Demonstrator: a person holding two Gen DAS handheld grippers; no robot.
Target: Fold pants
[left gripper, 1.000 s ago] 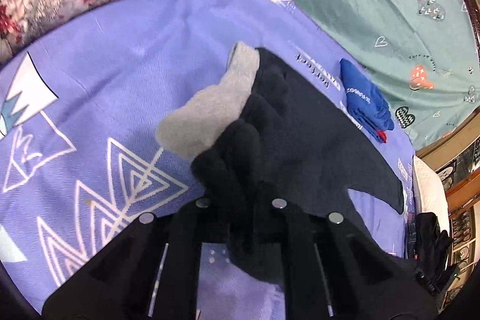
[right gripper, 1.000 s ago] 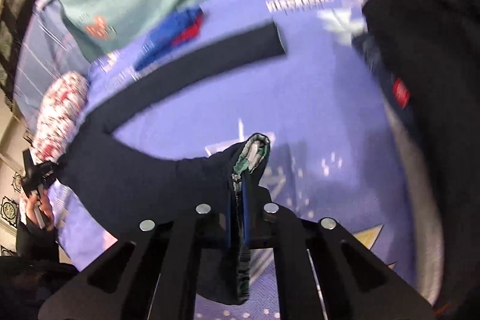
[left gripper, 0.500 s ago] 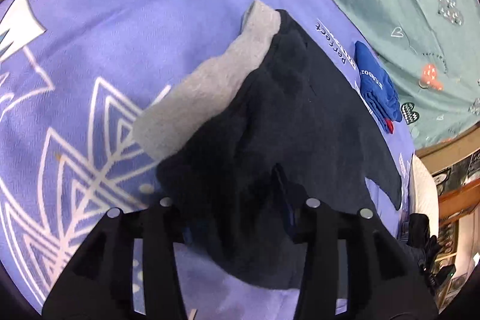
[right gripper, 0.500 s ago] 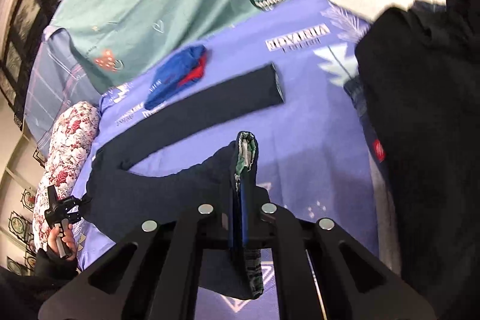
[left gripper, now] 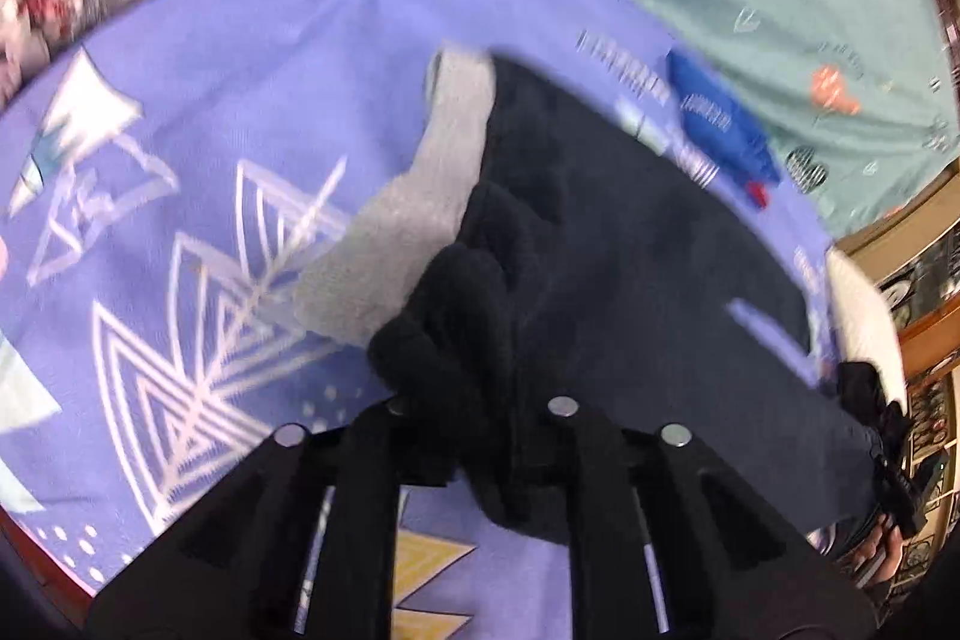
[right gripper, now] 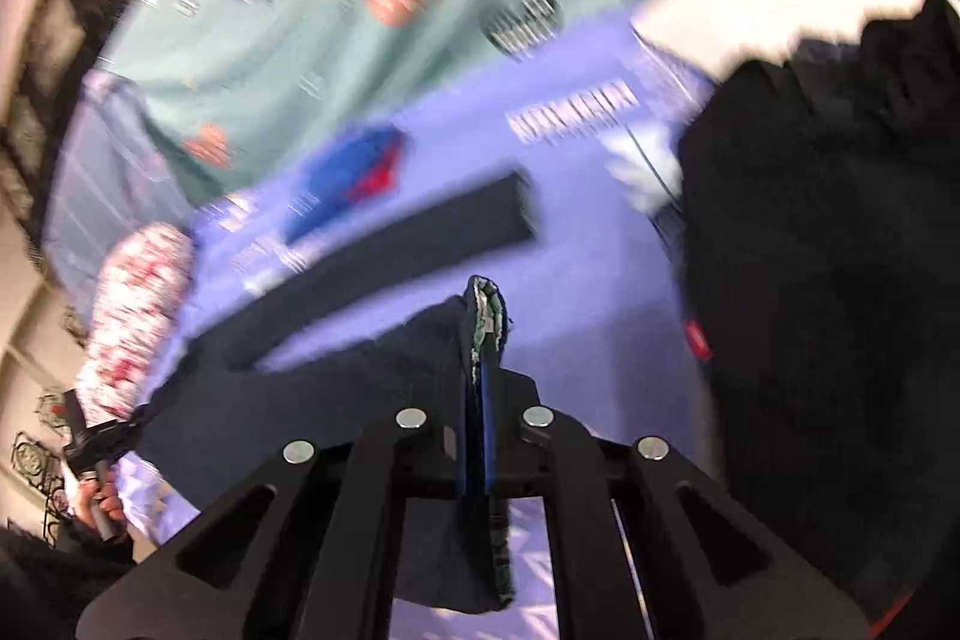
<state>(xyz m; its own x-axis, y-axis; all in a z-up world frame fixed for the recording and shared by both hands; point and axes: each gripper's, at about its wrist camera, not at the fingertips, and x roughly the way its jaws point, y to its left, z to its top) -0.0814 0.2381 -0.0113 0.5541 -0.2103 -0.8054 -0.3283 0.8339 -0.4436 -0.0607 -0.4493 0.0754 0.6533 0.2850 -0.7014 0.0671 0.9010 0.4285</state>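
— Your left gripper (left gripper: 480,436) has just been closing again, bunching the pants (left gripper: 600,244) waistband between its jaws.
— And your right gripper (right gripper: 477,412)?
— Clenched on a hem; pants sprawl across the purple bedspread (left gripper: 270,70).

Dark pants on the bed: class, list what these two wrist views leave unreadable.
- Left wrist view: the left gripper fingertips, buried in the pants bunch.
- Right wrist view: the white lettering on the purple sheet, motion-blurred.
- Right wrist view: the pants hem below the right gripper, hidden by its frame.
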